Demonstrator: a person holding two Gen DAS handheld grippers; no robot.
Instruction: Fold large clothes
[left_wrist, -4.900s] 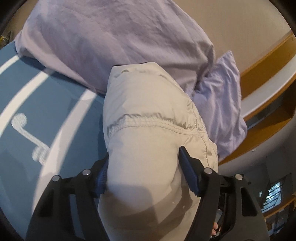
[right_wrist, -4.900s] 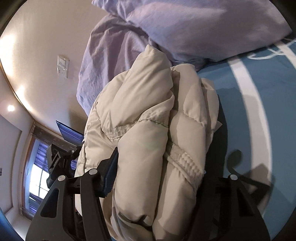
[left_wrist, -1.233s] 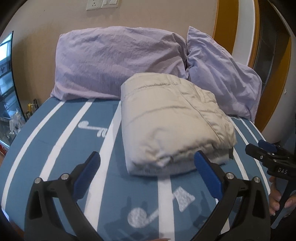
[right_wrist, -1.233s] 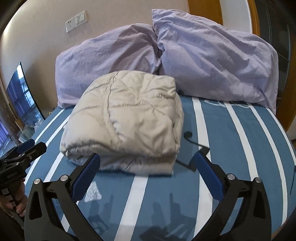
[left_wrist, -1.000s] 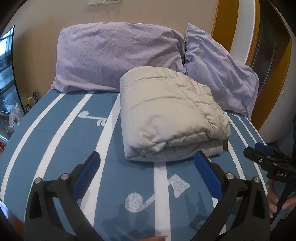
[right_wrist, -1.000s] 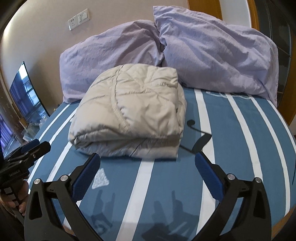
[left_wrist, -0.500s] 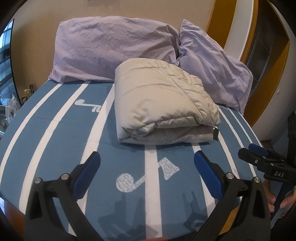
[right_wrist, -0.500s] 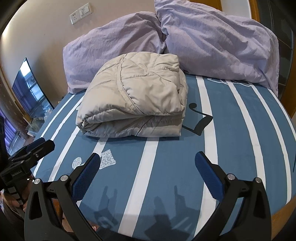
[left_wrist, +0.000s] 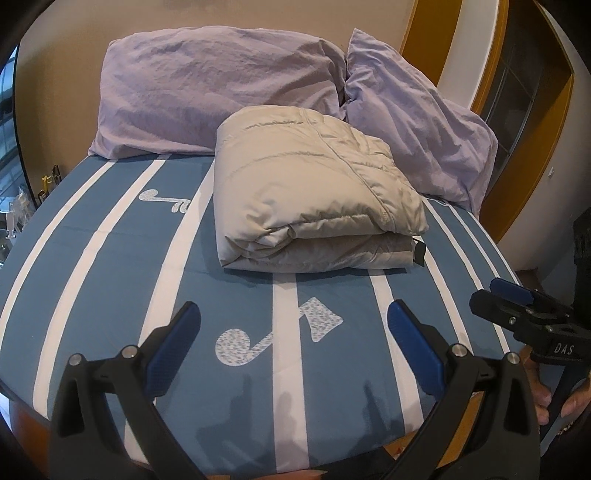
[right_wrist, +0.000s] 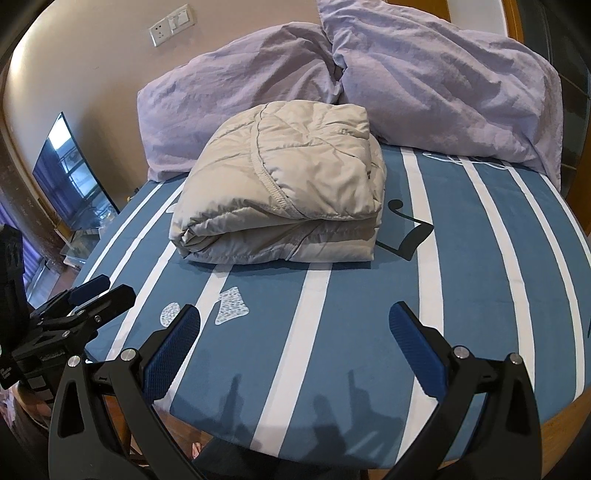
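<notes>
A beige quilted jacket (left_wrist: 310, 192) (right_wrist: 284, 192) lies folded into a thick bundle on the blue striped bedspread (left_wrist: 110, 240) (right_wrist: 461, 277), just in front of two lilac pillows. My left gripper (left_wrist: 293, 325) hangs open over the near part of the bed, well short of the bundle, with nothing between its blue pads. My right gripper (right_wrist: 295, 326) is open too and holds nothing. Each gripper shows in the other's view: the right one (left_wrist: 517, 299) at the right edge, the left one (right_wrist: 88, 295) at the left edge, both off the bundle.
Two lilac pillows (left_wrist: 221, 85) (right_wrist: 443, 81) lean on the beige wall behind the jacket. A wooden frame (left_wrist: 532, 155) stands to the right of the bed. A dark screen (right_wrist: 70, 173) and low furniture sit to the left. A hand (left_wrist: 569, 398) holds the right gripper's handle.
Both grippers let go of the folded jacket and drew back toward the foot of the bed. The jacket now lies farther off, and more bedspread shows in front of it.
</notes>
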